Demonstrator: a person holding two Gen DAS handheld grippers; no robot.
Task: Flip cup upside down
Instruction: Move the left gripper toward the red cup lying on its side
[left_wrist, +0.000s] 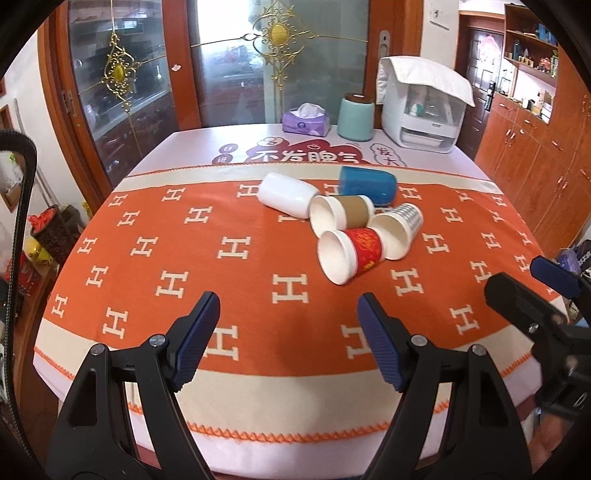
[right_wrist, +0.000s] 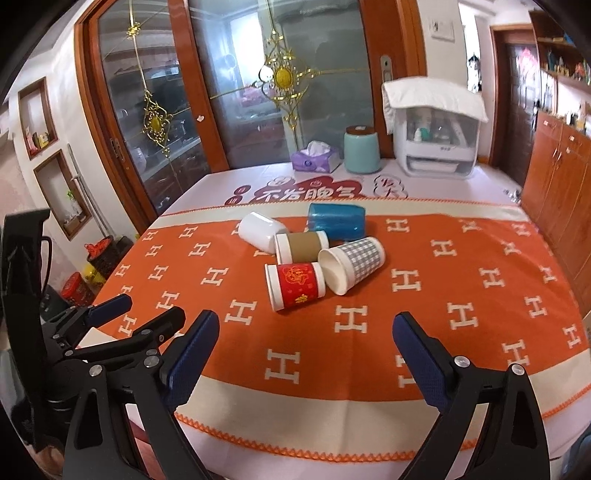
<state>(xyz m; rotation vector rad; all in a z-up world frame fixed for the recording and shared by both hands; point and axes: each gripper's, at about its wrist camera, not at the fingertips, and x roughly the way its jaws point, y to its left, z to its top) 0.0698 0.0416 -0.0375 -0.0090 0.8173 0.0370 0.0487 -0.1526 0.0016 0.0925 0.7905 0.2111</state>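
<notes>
Several cups lie on their sides in a cluster on the orange cloth: a red-sleeved paper cup (left_wrist: 351, 253) (right_wrist: 295, 286), a brown-sleeved paper cup (left_wrist: 341, 214) (right_wrist: 301, 245), a grey checked paper cup (left_wrist: 397, 227) (right_wrist: 352, 264), a white cup (left_wrist: 286, 194) (right_wrist: 260, 230) and a blue cup (left_wrist: 367, 184) (right_wrist: 336, 221). My left gripper (left_wrist: 288, 339) is open and empty, near the table's front edge, short of the cups. My right gripper (right_wrist: 306, 354) is open and empty, also in front of the cups. Each gripper shows at the edge of the other's view.
At the table's far end stand a purple tissue box (left_wrist: 306, 122) (right_wrist: 315, 158), a mint canister (left_wrist: 355, 117) (right_wrist: 362, 153) and a white appliance under a towel (left_wrist: 423, 107) (right_wrist: 436, 136). Glass sliding doors stand behind; wooden cabinets (left_wrist: 535, 155) are on the right.
</notes>
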